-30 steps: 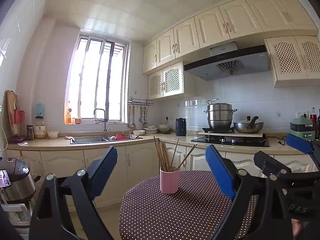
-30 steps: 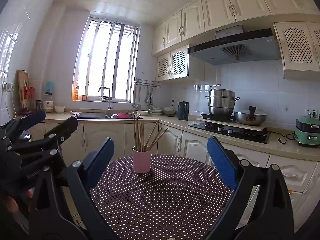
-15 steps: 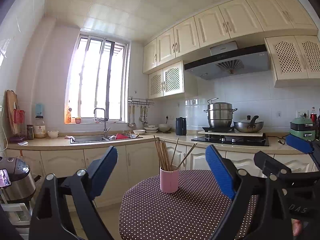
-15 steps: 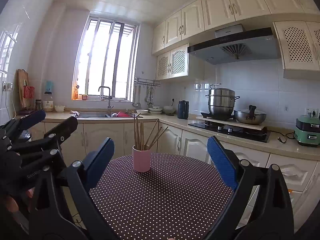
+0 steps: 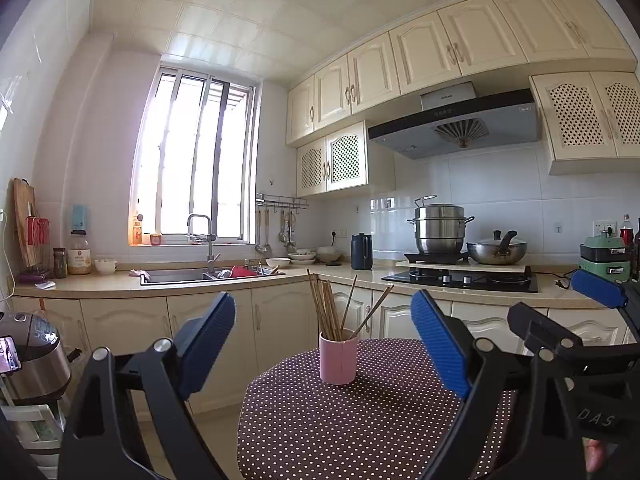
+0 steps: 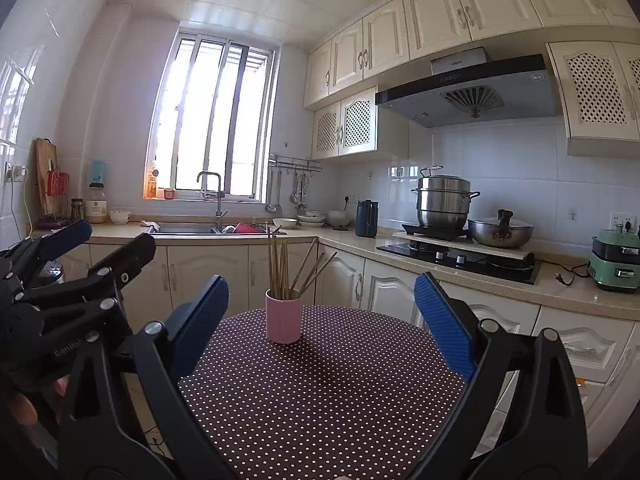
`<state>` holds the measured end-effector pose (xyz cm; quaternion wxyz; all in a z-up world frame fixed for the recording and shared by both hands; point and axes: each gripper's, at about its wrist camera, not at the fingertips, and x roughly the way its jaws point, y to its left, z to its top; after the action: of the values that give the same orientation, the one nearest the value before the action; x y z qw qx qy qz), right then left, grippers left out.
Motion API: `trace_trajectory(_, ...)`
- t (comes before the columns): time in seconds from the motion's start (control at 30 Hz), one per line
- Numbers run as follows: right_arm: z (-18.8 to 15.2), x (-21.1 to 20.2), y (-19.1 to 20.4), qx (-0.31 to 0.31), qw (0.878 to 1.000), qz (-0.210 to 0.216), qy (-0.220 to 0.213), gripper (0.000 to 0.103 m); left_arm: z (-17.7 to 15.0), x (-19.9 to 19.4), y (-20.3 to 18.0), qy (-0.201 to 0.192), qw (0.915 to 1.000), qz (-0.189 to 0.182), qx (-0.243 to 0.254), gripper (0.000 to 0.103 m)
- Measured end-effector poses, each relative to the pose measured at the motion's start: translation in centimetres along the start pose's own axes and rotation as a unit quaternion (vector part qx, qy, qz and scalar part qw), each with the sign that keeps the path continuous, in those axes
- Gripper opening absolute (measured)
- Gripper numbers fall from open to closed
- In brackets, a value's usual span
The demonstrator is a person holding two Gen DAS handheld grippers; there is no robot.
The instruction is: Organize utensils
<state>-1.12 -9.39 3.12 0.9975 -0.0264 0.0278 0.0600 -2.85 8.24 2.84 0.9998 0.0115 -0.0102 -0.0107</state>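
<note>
Nothing has moved over the last second: both views match. Left tool (image 5: 324, 344) and right tool (image 6: 320, 328) hang wide open, empty, over the near edge of the dotted bench (image 6: 320, 392). Chopsticks (image 6: 280, 268) stand in the pink cup (image 6: 283, 320), mid-bench. No loose utensils visible; remaining work unclear.
</note>
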Motion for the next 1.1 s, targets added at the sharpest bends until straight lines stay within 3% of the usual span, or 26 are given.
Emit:
trace_trajectory(0.67,-0.4,0.0,0.1,-0.001,1.000,-0.001,0.000,0.092,-0.1,0.0,0.0,0.001,1.0000,0.000,0.000,0.088)
trace_trajectory(1.1,-2.2,2.1,0.0,0.003,1.000,0.003,0.029,0.093,-2.1,2.3,-0.1,0.039,0.9992,0.002,-0.002,0.088)
